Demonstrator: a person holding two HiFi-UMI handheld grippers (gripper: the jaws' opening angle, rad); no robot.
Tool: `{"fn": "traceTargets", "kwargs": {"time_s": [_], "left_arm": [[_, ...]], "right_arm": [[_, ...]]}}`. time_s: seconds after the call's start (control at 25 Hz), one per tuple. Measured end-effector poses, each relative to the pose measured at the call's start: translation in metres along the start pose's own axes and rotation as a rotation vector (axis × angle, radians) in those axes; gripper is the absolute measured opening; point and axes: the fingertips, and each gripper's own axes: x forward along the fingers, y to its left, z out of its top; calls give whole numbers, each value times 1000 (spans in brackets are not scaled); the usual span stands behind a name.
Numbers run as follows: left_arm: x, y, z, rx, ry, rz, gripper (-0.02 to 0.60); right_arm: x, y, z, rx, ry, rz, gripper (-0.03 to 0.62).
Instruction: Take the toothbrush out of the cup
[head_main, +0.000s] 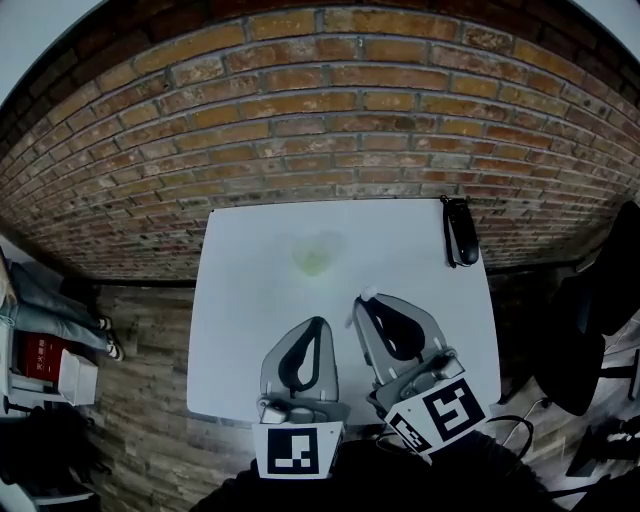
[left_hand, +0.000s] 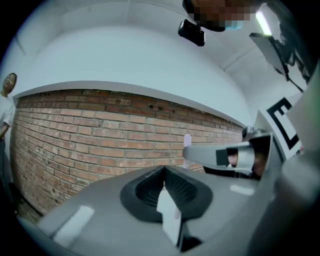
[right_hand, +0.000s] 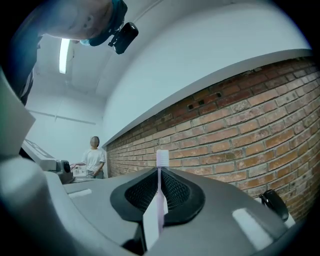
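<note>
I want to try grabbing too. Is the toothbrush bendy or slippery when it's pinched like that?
Probably light and fairly stiff: the toothbrush sticks straight out of the right hand-held gripper without drooping. It looks thin, so it might twist or slip, since only a narrow part is pinched.

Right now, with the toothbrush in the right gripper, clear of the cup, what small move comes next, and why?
Probably lower the right gripper towards the table and set the toothbrush down: its jaws are shut on it, and the cup stands apart, farther up the table.
</note>
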Motion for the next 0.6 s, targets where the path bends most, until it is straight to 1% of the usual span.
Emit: {"fn": "traceTargets", "kwargs": {"time_s": [0.12, 0.32, 0.6], "left_arm": [[-5, -6, 6, 18, -10, -4, 8], [-9, -8, 11, 14, -22, 4, 8], [-6, -13, 16, 27, -37, 1, 8]], "right_arm": [[-7, 2, 4, 0, -7, 3, 21], [-11, 6, 5, -14, -1, 17, 20], [-15, 7, 10, -38, -16, 32, 20]]}}
